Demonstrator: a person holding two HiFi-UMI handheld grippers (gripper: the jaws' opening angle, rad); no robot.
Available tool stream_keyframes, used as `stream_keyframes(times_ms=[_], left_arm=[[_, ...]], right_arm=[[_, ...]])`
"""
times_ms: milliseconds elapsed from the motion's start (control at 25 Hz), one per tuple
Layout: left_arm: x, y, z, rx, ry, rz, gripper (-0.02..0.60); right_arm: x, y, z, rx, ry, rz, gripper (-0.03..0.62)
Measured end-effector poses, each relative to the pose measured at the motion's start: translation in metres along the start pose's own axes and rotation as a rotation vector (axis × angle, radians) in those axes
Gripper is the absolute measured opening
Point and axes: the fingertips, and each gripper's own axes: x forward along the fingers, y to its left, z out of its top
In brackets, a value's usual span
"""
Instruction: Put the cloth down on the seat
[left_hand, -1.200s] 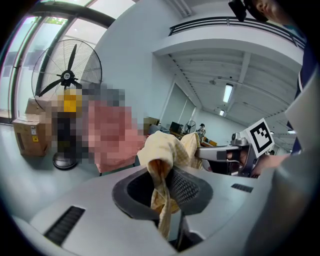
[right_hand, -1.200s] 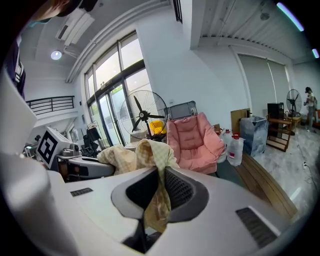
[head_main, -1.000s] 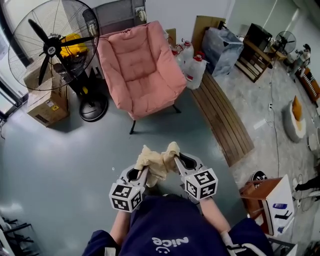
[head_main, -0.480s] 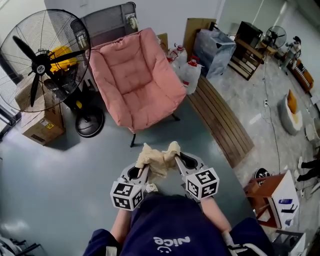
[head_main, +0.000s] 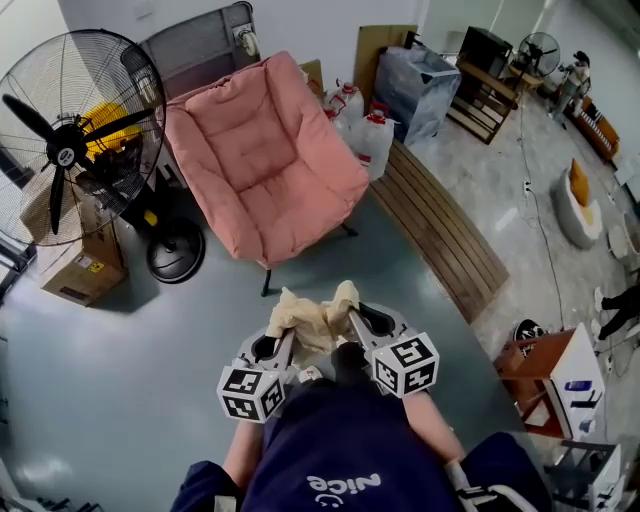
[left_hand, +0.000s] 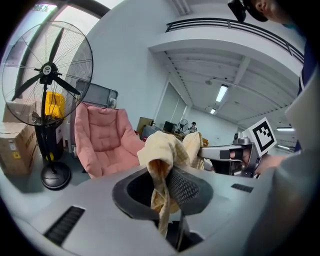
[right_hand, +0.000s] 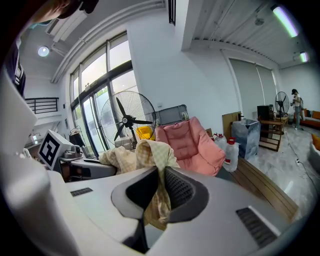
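Both pairs of jaws are clamped on the crumpled pale-yellow checked cloth (head_main: 312, 318). The left gripper (head_main: 284, 343) pinches its left end and the right gripper (head_main: 352, 326) its right end, so it hangs bunched between them above the grey floor (head_main: 120, 380). The padded pink fabric chair (head_main: 262, 160) stands at twelve o'clock, well apart. A black standing fan (head_main: 70, 140) is at ten o'clock.
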Motion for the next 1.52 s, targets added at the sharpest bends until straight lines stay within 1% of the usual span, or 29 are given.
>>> stream_keyframes(times_ms=[200,360,560,680,800,1080,1240,1400,1520], left_arm=[[0.017,0.012,-0.002,-0.032,0.002,0.03,0.078],[0.036,0.026,0.012,-0.048,-0.01,0.065,0.078],[0.075,0.043,0.038,-0.062,-0.016,0.12,0.078],[0.102,0.061,0.056,-0.075,-0.01,0.16,0.078],[0.129,0.078,0.079,-0.083,-0.008,0.185,0.078],[0.189,0.104,0.132,-0.108,-0.033,0.255,0.078],[0.217,0.113,0.148,-0.125,-0.036,0.29,0.078],[0.246,0.118,0.158,-0.134,-0.038,0.309,0.078],[0.262,0.123,0.164,-0.161,-0.054,0.326,0.078]], right_arm=[[0.019,-0.014,0.001,-0.008,0.013,0.025,0.069],[0.047,-0.028,0.017,-0.02,0.019,0.064,0.069],[0.087,-0.061,0.044,-0.032,0.028,0.11,0.069],[0.119,-0.08,0.064,-0.045,0.034,0.141,0.069],[0.151,-0.096,0.085,-0.077,0.045,0.181,0.069],[0.211,-0.145,0.131,-0.096,0.065,0.256,0.069],[0.233,-0.17,0.145,-0.104,0.084,0.284,0.069],[0.252,-0.192,0.154,-0.117,0.103,0.312,0.069],[0.264,-0.205,0.16,-0.135,0.115,0.328,0.069]])
